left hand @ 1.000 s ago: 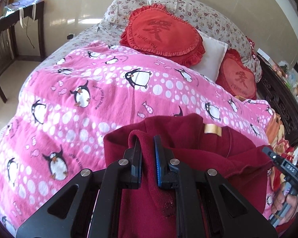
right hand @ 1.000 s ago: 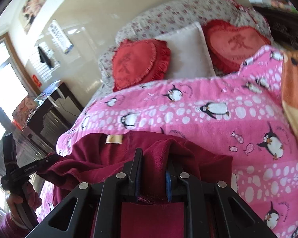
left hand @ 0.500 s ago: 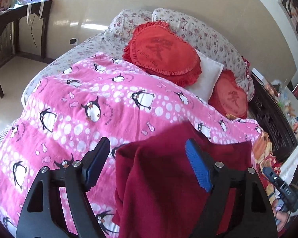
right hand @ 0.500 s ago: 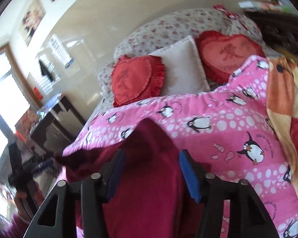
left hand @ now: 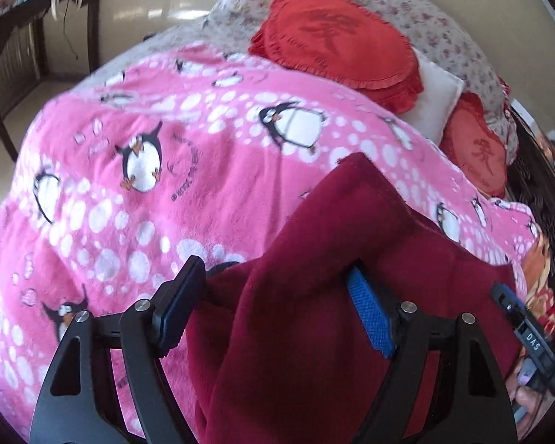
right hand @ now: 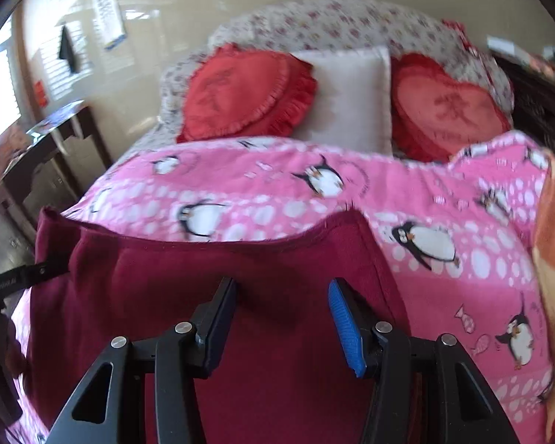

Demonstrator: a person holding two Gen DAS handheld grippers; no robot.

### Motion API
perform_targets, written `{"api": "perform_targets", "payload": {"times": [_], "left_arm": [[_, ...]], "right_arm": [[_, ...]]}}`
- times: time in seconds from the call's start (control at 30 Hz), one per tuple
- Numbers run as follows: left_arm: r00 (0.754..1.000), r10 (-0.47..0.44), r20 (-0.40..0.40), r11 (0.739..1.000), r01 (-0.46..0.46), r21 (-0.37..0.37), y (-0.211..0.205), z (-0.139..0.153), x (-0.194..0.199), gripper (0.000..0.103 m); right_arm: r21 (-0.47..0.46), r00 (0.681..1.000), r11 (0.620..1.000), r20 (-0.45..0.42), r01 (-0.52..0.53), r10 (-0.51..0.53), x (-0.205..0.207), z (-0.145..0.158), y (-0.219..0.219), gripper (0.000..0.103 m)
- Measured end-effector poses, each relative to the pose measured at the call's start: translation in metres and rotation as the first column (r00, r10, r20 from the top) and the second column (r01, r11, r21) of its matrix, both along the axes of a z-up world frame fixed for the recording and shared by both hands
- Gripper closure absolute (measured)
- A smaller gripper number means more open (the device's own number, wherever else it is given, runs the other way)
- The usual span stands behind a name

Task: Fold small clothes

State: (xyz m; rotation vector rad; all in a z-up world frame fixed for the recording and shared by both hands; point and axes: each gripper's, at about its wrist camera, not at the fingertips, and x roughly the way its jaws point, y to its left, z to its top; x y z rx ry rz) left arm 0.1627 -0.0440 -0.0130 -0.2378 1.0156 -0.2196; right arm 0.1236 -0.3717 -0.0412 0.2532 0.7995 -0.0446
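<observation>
A pink fleece blanket printed with penguins and white dots covers the bed and anchors the scene. At its head end, a long floral-print bolster runs along the cream wall, with two red frilled heart-shaped cushions and a plain white square pillow between them, all leaning just past the blanket's far edge. An orange patterned cloth lies at the blanket's right side. A dark wooden side table stands on the floor off the blanket's left edge.

On the near part of the blanket lies the dark red fleece garment, folded over, its far hem a fairly straight line in the right wrist view and one corner peaked up in the left wrist view.

The left gripper stands wide apart over the garment's left portion, a fold of the red fleece rising between its black and blue pads without being pinched. The right gripper is likewise spread wide above the garment, gripping nothing.
</observation>
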Motion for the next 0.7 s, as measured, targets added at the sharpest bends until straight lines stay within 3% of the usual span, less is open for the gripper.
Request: {"api": "perform_targets", "payload": {"times": [0.1, 0.23, 0.47, 0.63, 0.7], "left_arm": [[0.999, 0.017, -0.028, 0.999, -0.018, -0.035, 0.005, -0.007, 0.006, 0.023], [1.0, 0.003, 0.0, 1.0, -0.003, -0.011, 0.01, 0.012, -0.012, 0.023], [0.995, -0.059, 0.082, 0.998, 0.059, 0.004, 0.045, 0.042, -0.074, 0.023], [0.995, -0.088, 0.05, 0.996, 0.087, 0.018, 0.054, 0.028, -0.114, 0.023], [0.995, -0.099, 0.029, 0.995, 0.098, 0.033, 0.052, 0.019, -0.128, 0.023]], "right_arm": [[0.065, 1.0, 0.998, 0.018, -0.003, 0.002, 0.007, -0.008, -0.012, 0.05], [0.097, 1.0, 0.995, 0.004, -0.027, 0.027, 0.0, 0.006, -0.02, 0.049], [0.034, 1.0, 0.999, 0.015, 0.014, -0.015, -0.107, 0.04, -0.036, 0.049], [0.11, 0.999, 0.994, -0.033, -0.013, 0.016, -0.153, 0.019, -0.026, 0.049], [0.104, 0.997, 0.994, -0.064, -0.024, 0.03, -0.16, 0.004, -0.016, 0.055]]}}
